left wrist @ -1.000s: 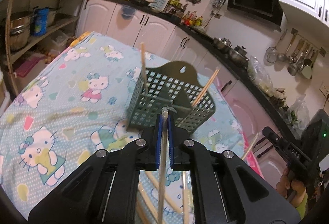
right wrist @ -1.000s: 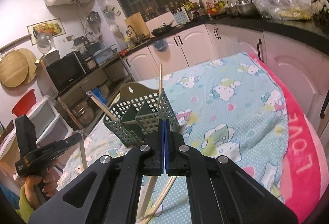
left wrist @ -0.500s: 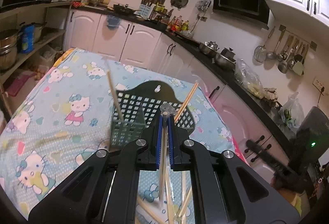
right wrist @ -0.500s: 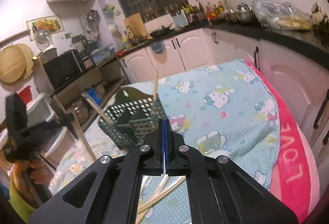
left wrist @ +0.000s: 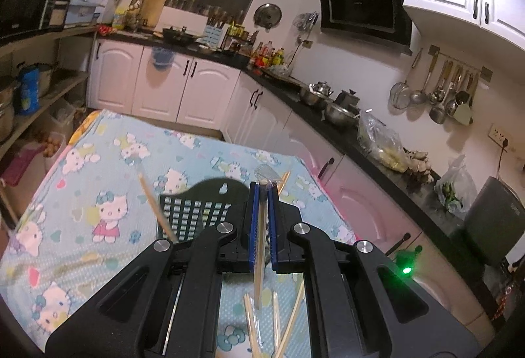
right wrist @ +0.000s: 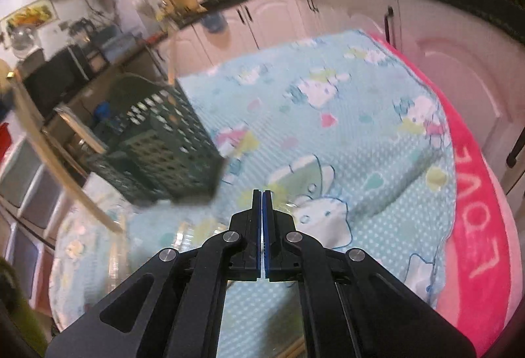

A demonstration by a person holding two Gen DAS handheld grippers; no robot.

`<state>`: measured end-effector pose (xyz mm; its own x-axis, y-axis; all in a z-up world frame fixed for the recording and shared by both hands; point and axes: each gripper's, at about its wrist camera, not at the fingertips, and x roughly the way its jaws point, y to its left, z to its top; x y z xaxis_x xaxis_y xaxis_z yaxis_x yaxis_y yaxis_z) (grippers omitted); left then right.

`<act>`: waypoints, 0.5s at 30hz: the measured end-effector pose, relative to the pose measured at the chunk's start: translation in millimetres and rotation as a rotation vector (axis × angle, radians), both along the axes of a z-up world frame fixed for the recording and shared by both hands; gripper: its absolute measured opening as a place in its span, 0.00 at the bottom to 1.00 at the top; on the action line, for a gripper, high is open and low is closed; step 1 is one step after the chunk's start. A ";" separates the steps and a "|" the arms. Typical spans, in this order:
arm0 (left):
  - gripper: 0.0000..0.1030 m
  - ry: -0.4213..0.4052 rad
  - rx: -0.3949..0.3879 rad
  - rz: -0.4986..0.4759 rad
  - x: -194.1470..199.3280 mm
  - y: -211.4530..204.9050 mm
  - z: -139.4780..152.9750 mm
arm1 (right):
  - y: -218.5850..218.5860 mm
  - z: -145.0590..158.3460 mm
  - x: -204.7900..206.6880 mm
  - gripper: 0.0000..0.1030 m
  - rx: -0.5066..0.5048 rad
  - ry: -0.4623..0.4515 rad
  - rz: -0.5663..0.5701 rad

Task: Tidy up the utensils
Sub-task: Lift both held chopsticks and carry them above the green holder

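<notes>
Lifted higher since a second ago, the left gripper (left wrist: 263,194), jaws clamped on a pale wooden chopstick (left wrist: 260,246), hangs above the dark green perforated plastic basket (left wrist: 193,210), where the loosely hanging stick could swing, miss its compartment, while the right gripper (right wrist: 262,194), jaws together empty, dips beside that basket.

I see a dark green perforated utensil basket (left wrist: 193,210) standing upright on the cartoon-print surface, with one pale wooden chopstick (left wrist: 156,207) leaning out of its left side and another tip (left wrist: 283,179) showing at its right. One plastic-wrapped chopstick (left wrist: 261,246) is clamped lengthwise in my left tool (left wrist: 263,194), and several loose chopsticks (left wrist: 279,325) lie crossed on the near surface.
</notes>
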<state>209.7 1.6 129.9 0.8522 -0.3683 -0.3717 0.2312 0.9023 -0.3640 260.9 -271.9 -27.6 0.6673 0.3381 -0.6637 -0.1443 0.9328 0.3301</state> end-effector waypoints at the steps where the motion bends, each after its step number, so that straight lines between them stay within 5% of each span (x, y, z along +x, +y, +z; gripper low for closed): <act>1: 0.01 -0.007 0.001 0.002 0.9 0.2 3.0 | 0.7 -5.2 3.6 0.07 -0.006 0.019 -0.002; 4: 0.01 -0.036 0.004 0.010 4.0 2.4 14.6 | 3.9 -17.8 13.7 0.29 -0.031 0.056 -0.010; 10: 0.01 -0.101 0.032 0.053 13.4 8.2 38.2 | 10.8 -33.8 30.5 0.42 -0.079 0.117 -0.026; 15: 0.01 -0.130 0.053 0.092 24.9 13.5 47.8 | 16.8 -40.7 41.1 0.42 -0.124 0.141 -0.035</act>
<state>234.6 15.1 177.8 0.9235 -0.2693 -0.2732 0.1887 0.9390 -0.2877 302.0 -255.1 -68.3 0.5746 0.2262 -0.7865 -0.0718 0.9713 0.2268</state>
